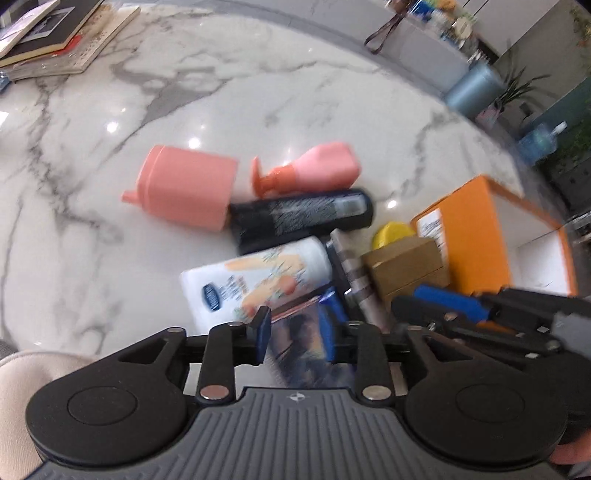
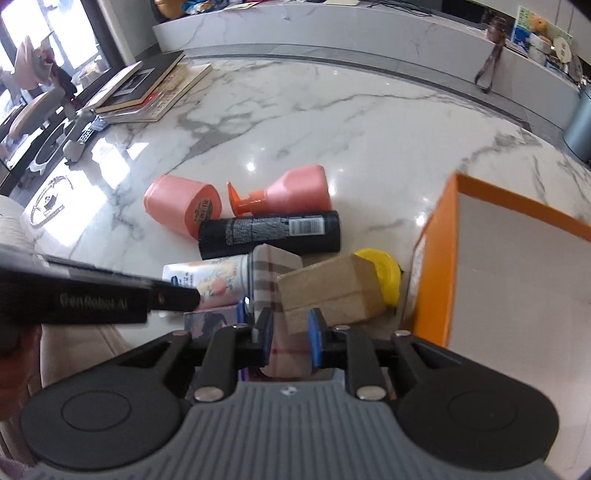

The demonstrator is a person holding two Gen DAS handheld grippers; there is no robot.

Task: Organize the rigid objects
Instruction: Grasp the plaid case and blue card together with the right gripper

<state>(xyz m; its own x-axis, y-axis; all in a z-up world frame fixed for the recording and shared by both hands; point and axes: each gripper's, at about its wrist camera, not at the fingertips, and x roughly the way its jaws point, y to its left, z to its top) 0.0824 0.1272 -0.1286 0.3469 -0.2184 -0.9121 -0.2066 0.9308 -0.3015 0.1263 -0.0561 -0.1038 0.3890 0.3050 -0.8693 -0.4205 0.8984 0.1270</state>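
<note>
A pile of objects lies on the marble table [image 1: 258,92]: a pink container [image 1: 184,188], a pink pump bottle [image 1: 317,170], a black bottle [image 1: 303,218], a white printed bottle [image 1: 258,280], a plaid box [image 2: 275,280], a brown box [image 2: 332,291] and a yellow lid [image 2: 384,273]. My right gripper [image 2: 290,332] is shut on the plaid box. My left gripper [image 1: 295,332] is open around a dark printed box [image 1: 299,343], not clamping it. The right gripper shows at the right of the left wrist view [image 1: 461,310].
An open orange box [image 2: 517,277] with a white inside stands right of the pile. A stack of books [image 2: 147,88] lies at the far left of the table. A raised marble ledge [image 2: 332,26] with clutter runs along the back.
</note>
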